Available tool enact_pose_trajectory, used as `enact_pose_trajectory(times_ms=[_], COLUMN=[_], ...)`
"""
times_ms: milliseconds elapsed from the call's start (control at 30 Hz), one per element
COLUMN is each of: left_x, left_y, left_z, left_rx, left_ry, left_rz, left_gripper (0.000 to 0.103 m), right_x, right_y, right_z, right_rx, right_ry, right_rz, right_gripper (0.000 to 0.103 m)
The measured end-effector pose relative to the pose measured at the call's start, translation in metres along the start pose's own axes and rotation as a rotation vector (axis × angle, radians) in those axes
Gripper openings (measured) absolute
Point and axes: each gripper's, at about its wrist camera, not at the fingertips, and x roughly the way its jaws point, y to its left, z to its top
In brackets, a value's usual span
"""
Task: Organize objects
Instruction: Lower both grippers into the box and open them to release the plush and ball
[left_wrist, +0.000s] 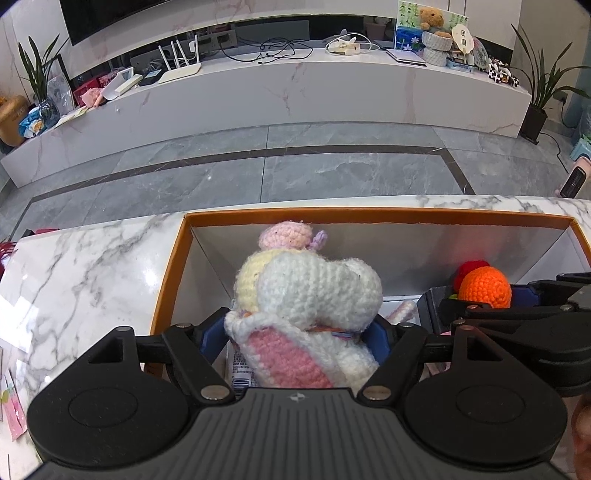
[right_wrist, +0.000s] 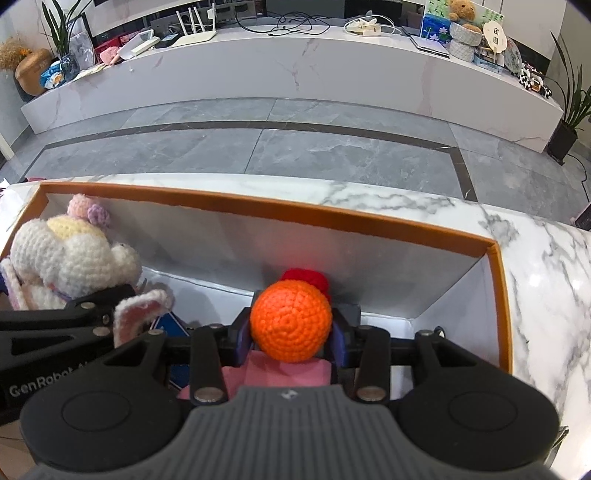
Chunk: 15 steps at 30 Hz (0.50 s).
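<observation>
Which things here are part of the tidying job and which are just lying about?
Part of the job:
left claw holding crochet bunny
right claw holding orange crochet ball
orange-rimmed box

Lying about:
router
teddy bear
potted plant
cables

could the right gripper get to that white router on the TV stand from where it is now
Probably not. The right gripper is shut on the orange crochet ball over the orange-rimmed box, and the white router sits across open floor.
</observation>
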Motion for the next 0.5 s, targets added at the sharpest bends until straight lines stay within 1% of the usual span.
enact_pose_trajectory(times_ms=[67, 300, 500], left_x=[-0.0006, -0.0038, -0.0075], left_y=[0.0009, 0.0023, -0.0009], left_z=[0.0001, 0.0004, 0.0018], left_rx=[-0.006, -0.024, -0.012], left_ry=[0.0, -0.001, -0.014], left_rz=[-0.006, -0.006, 0.008], left_gripper=[0.088, 0.089, 0.089], right_x=[-0.0023, -0.0058, -0.0105], right_y=[-0.0017, -0.001, 0.001], right_z=[-0.0005, -0.0025, -0.0048], right_rx=[-0.003, -0.023, -0.04], right_ry=[-0.013, -0.02, -0.035], right_rz=[0.004, 0.004, -0.003], right_gripper=[0.054, 0.054, 0.056])
